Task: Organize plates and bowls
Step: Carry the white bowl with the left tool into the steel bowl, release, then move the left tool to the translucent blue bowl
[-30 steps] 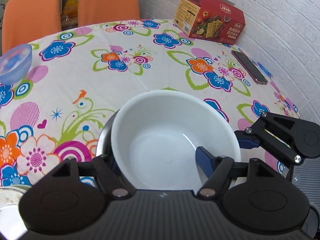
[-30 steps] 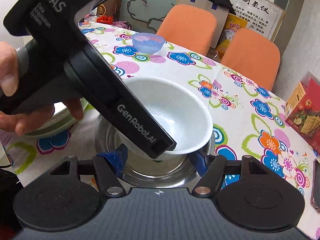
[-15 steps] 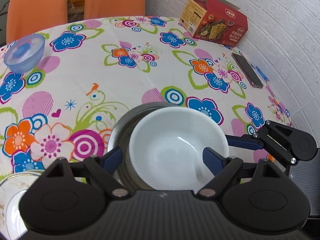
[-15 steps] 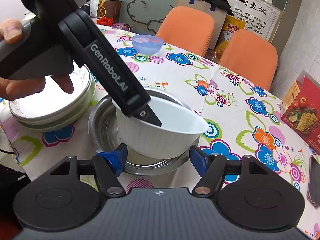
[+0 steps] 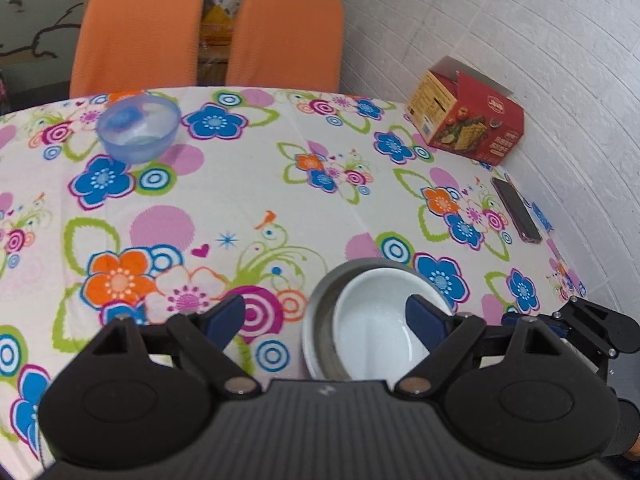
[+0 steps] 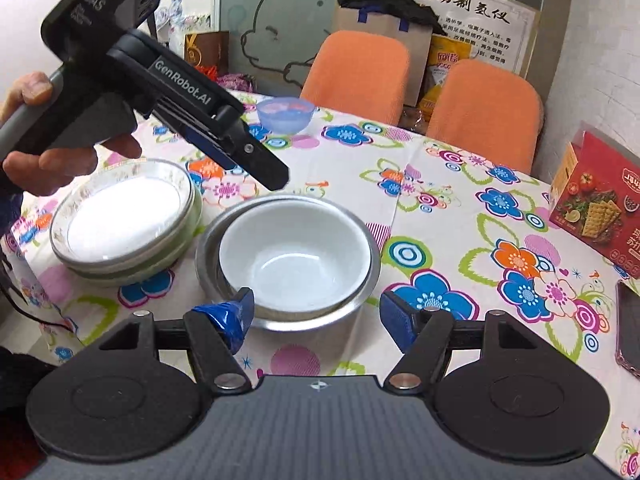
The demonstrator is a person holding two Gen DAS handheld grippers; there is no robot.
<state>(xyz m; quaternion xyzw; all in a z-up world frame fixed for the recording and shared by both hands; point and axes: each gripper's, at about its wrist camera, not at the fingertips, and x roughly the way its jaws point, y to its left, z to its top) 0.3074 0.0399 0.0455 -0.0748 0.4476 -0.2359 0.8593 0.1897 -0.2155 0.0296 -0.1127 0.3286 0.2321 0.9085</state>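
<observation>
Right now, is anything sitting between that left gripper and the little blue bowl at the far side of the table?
Nothing visible. Between the left gripper and the blue bowl lies only bare flowered tablecloth. The nested white bowl sits off to its right.

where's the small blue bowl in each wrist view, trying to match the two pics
Left wrist: the blue bowl sits upper left, near the table's far edge, before the left orange chair.
Right wrist: it is upper centre, just beyond the left gripper's tip.
Shared landmark: the white bowl nested in the steel bowl.
</observation>
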